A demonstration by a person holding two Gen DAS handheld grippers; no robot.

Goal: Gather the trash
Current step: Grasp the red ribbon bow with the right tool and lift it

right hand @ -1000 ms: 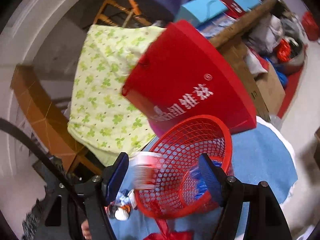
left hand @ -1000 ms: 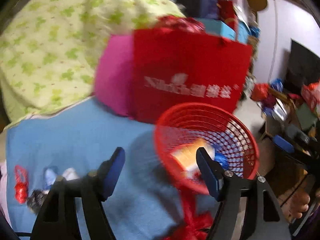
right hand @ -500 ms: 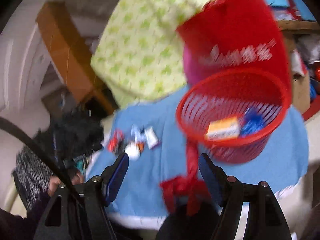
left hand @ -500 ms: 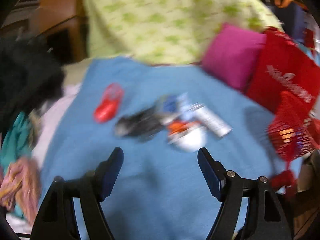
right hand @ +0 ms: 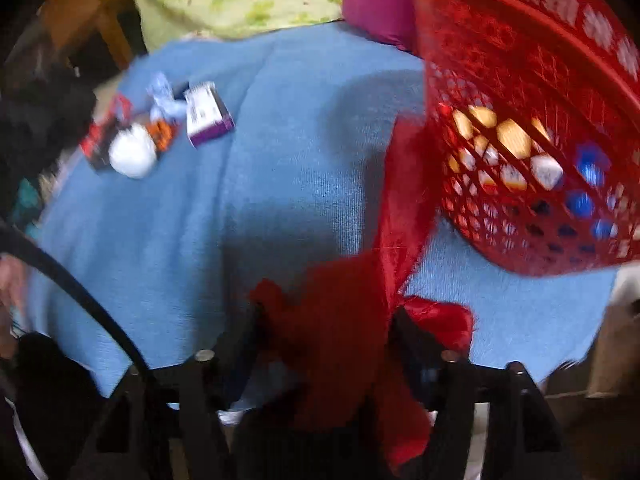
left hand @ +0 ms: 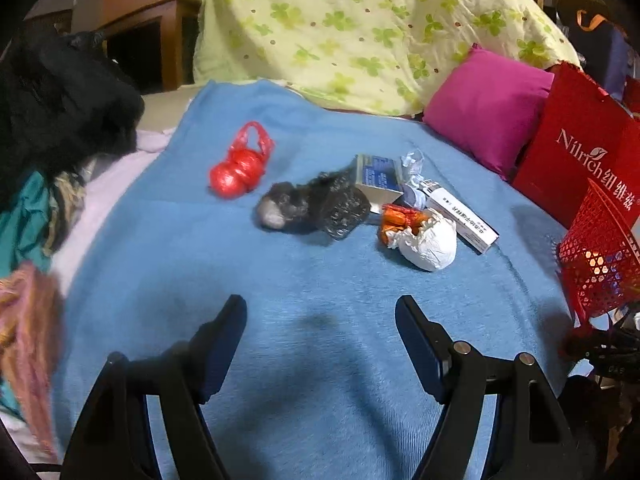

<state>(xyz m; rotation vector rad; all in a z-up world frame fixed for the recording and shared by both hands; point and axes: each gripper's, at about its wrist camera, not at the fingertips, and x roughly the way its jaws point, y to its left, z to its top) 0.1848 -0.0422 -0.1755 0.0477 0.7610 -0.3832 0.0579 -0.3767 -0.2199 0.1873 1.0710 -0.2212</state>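
Our left claw (left hand: 320, 322) hangs released and empty; the trash heap (left hand: 360, 200) lies straight ahead, farther across the blanket (left hand: 280, 300), nearer this hand. Our right claw (right hand: 324, 332) is closing around a red ribbon (right hand: 340, 320) beside the basket (right hand: 540, 180).

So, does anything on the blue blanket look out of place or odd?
Yes. Litter lies in a loose cluster on the blue blanket: a knotted red plastic bag, a crumpled black bag, a white paper wad and small cartons. A red mesh basket already holds some pieces.
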